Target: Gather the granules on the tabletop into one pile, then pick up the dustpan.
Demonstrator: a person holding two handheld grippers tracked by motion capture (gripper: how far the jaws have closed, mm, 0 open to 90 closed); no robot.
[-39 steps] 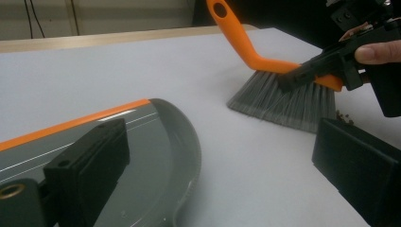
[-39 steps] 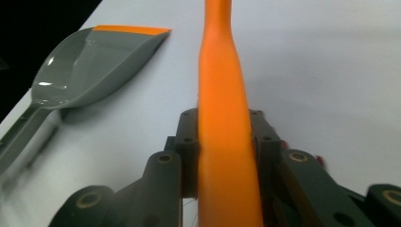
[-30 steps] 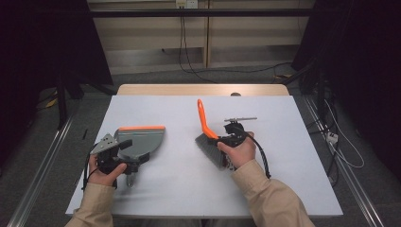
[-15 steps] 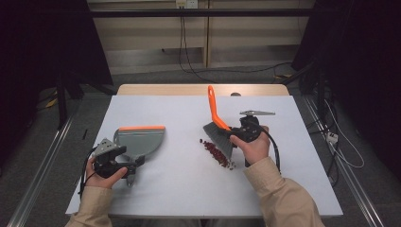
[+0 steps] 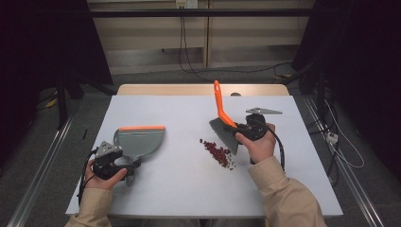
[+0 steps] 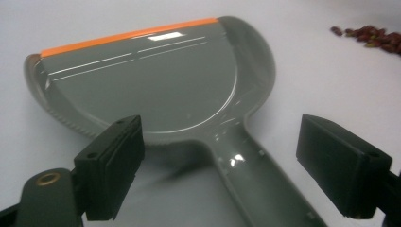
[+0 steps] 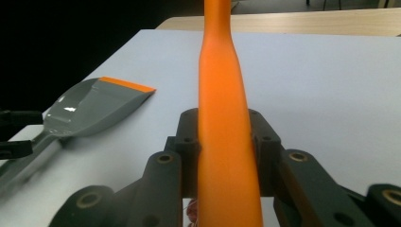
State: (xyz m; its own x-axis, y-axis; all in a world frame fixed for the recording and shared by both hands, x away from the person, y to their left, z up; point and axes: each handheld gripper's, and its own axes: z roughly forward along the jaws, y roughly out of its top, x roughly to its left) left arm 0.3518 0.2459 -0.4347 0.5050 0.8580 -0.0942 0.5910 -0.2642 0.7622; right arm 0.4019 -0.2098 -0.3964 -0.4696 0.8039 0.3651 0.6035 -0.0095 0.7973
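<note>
A grey dustpan (image 5: 139, 139) with an orange lip lies flat on the white table (image 5: 189, 203) at the left. Its handle (image 6: 255, 179) runs between the jaws of my left gripper (image 5: 126, 164). Those jaws have just been closing, but both pads stand clear of the handle, so my left gripper (image 6: 226, 142) is open. My right gripper (image 5: 243, 130) is shut on the orange handle (image 7: 220, 71) of a brush (image 5: 223, 127). It holds the brush tilted above the table, bristles down. A small pile of red beans (image 5: 217, 153) lies on the table just below the bristles.
A wooden table edge (image 5: 198, 89) sits behind the white one. Cables run over the floor at the back and right. A metal rail (image 5: 42, 175) lies along the floor at the left. From the right gripper view the dustpan (image 7: 90, 109) lies to the left.
The right hand has carried the brush up and to the right, uncovering the red beans. The left gripper has drawn back along the dustpan handle.
</note>
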